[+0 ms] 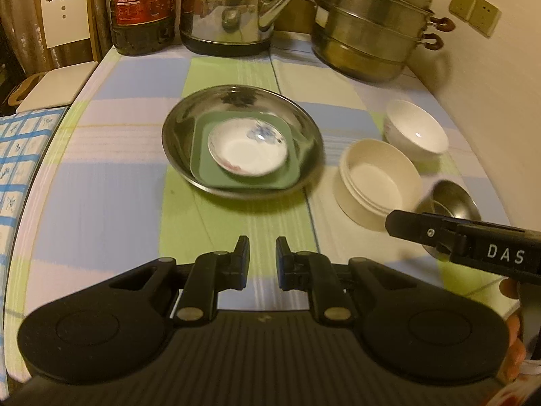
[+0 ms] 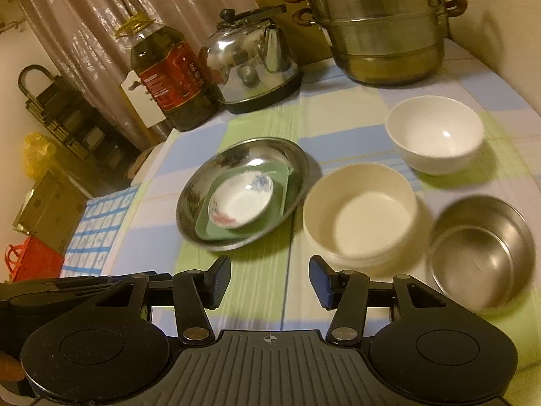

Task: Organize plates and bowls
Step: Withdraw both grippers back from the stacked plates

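Note:
A steel plate (image 1: 175, 135) (image 2: 189, 203) sits mid-table with a green square plate (image 1: 203, 176) (image 2: 280, 182) in it. On the green plate lies a small white saucer (image 1: 247, 152) (image 2: 240, 203) with a blue flower. To the right stand stacked cream bowls (image 1: 378, 182) (image 2: 358, 216), a white bowl (image 1: 416, 132) (image 2: 436, 135) and a steel bowl (image 1: 453, 199) (image 2: 483, 253). My left gripper (image 1: 263, 260) hovers before the steel plate, fingers nearly together and empty. My right gripper (image 2: 270, 282) is open and empty, near the cream bowls' front.
Along the back stand an oil bottle (image 2: 172, 77), a steel kettle (image 2: 250, 64) and a tiered steamer pot (image 2: 382, 27). A wall with sockets (image 1: 473, 10) bounds the right side. A blue checked cloth (image 1: 23, 155) and a chair (image 1: 64, 13) lie beyond the table's left edge.

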`<move>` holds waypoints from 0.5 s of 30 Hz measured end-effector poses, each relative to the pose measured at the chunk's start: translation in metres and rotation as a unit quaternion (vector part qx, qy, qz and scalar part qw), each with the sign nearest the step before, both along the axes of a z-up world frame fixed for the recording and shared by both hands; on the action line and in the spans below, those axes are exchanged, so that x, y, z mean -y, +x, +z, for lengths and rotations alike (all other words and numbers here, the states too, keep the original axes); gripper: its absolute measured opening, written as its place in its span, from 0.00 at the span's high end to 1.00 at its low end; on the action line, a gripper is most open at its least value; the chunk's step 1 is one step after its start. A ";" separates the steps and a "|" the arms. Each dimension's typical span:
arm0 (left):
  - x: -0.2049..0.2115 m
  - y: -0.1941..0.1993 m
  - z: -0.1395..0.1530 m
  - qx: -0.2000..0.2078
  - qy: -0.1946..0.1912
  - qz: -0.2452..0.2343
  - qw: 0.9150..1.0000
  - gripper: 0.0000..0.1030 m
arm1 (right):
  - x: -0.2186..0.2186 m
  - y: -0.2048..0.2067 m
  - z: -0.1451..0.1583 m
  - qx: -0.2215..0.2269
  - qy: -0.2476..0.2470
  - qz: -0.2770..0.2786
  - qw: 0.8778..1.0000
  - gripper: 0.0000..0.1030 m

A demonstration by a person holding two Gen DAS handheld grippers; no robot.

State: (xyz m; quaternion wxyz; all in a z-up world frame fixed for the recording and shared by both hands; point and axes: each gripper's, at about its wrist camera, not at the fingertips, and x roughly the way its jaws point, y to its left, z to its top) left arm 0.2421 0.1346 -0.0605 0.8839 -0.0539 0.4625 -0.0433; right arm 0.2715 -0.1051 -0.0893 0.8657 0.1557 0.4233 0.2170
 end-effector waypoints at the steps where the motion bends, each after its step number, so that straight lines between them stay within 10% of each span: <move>1: 0.002 -0.006 0.001 0.000 -0.001 0.002 1.000 0.87 | 0.003 -0.006 0.001 0.000 -0.001 0.001 1.000 0.49; 15: 0.027 -0.091 0.022 0.010 -0.006 0.024 1.000 0.87 | 0.026 -0.083 0.018 0.010 -0.039 0.037 0.999 0.41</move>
